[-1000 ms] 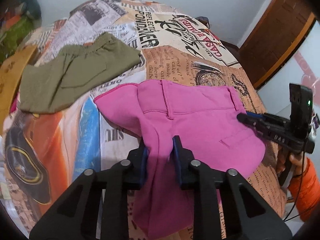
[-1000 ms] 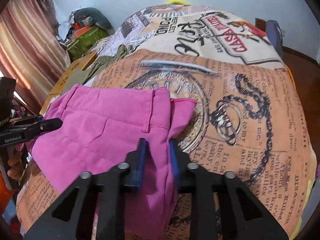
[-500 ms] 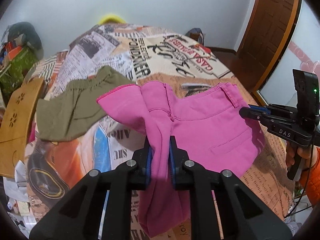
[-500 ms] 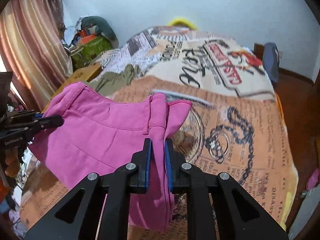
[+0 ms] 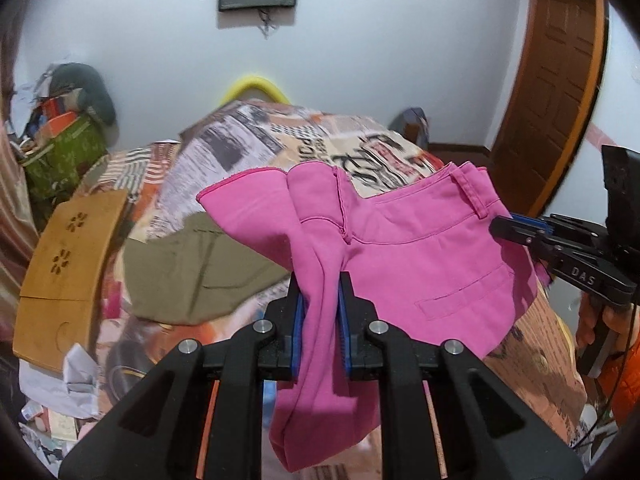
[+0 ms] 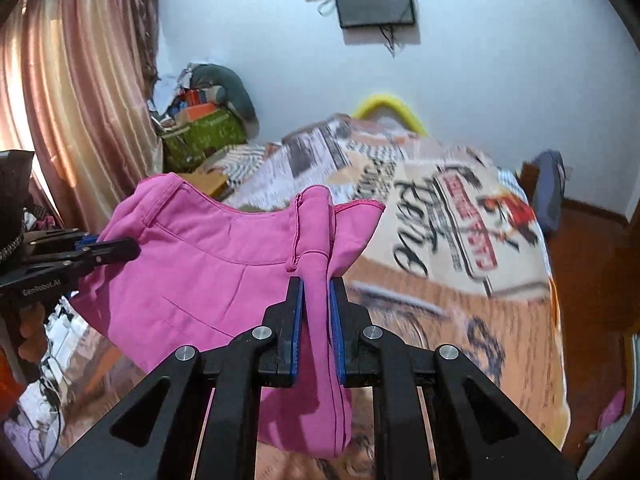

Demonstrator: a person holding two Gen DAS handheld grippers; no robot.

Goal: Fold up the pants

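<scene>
The pink pants hang in the air above the bed, stretched between both grippers. My left gripper is shut on a bunched fold near the waistband's left end. My right gripper is shut on the pink pants at the other waistband end. The right gripper also shows in the left wrist view at the pants' right edge. The left gripper shows in the right wrist view at the pants' left edge. The legs droop below the jaws.
The bed has a newspaper-print cover. Olive green pants lie on it to the left. A wooden board leans at the bed's left edge. Clutter and a green box stand by the curtain. A wooden door is at right.
Both grippers closed on the pink pants and lifted them off the bed. The cameras tilted up, so the wall and screen now show.
</scene>
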